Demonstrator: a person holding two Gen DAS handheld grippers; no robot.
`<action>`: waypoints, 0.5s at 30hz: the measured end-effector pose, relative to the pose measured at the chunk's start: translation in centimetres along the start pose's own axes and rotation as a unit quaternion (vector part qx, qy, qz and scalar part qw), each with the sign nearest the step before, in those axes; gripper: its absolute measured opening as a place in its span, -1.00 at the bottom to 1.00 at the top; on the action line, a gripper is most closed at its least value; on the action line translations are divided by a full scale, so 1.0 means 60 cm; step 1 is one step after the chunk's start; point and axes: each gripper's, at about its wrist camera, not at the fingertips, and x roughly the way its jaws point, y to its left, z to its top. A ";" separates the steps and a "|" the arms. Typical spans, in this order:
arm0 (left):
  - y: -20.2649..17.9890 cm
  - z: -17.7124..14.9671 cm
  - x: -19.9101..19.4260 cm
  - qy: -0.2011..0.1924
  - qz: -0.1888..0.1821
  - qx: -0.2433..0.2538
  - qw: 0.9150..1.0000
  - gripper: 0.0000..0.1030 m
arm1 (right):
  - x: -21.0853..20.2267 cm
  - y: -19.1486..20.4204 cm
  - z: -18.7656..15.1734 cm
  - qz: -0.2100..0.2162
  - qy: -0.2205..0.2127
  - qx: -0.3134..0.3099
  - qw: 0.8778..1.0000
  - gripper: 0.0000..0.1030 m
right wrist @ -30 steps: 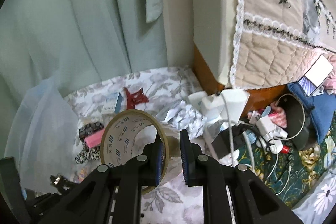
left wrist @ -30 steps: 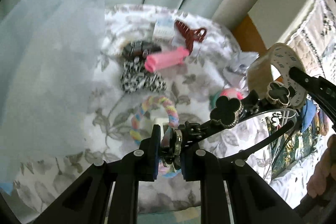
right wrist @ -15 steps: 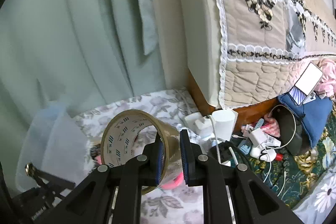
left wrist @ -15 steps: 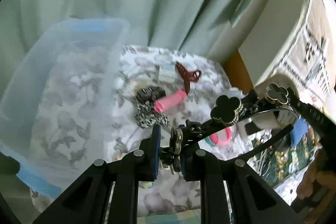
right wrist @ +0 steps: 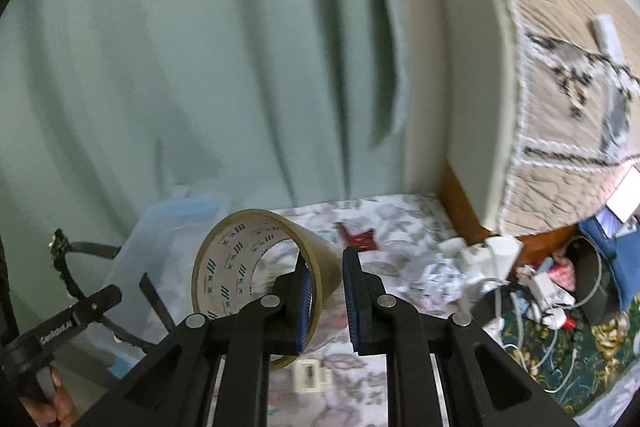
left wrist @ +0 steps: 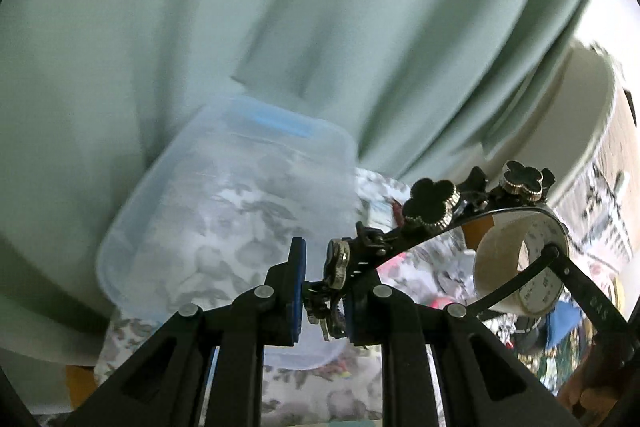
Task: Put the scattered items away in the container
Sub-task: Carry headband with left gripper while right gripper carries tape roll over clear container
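Note:
My left gripper [left wrist: 323, 291] is shut on a black headband [left wrist: 432, 205] with clover-shaped ornaments, held above the near right part of the clear plastic container [left wrist: 224, 211]. The container has a blue-tinted rim and stands on the floral cloth; only the cloth pattern shows through it. My right gripper [right wrist: 326, 297] is shut on the wall of a brown tape roll [right wrist: 256, 259], held in the air right of the container [right wrist: 176, 227]. The tape roll also shows in the left wrist view [left wrist: 520, 263]. A dark red hair claw [right wrist: 358, 237] lies on the cloth behind the roll.
A green curtain [left wrist: 280, 27] hangs right behind the container. A quilted bed [right wrist: 540, 87] rises at the right. Crumpled paper [right wrist: 436, 273], white chargers and cables [right wrist: 540, 287] lie at the right. A small white box [right wrist: 308, 377] lies on the cloth below the roll.
Both grippers have risen and swung left toward the container, which now sits in the middle of the left wrist view. The scattered hair items have dropped out of sight. Both grips are unchanged.

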 end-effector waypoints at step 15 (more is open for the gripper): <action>0.161 0.011 -0.020 -0.016 0.054 -0.086 0.995 -0.68 | 0.041 0.182 -0.028 0.085 0.049 -0.072 0.993 -0.67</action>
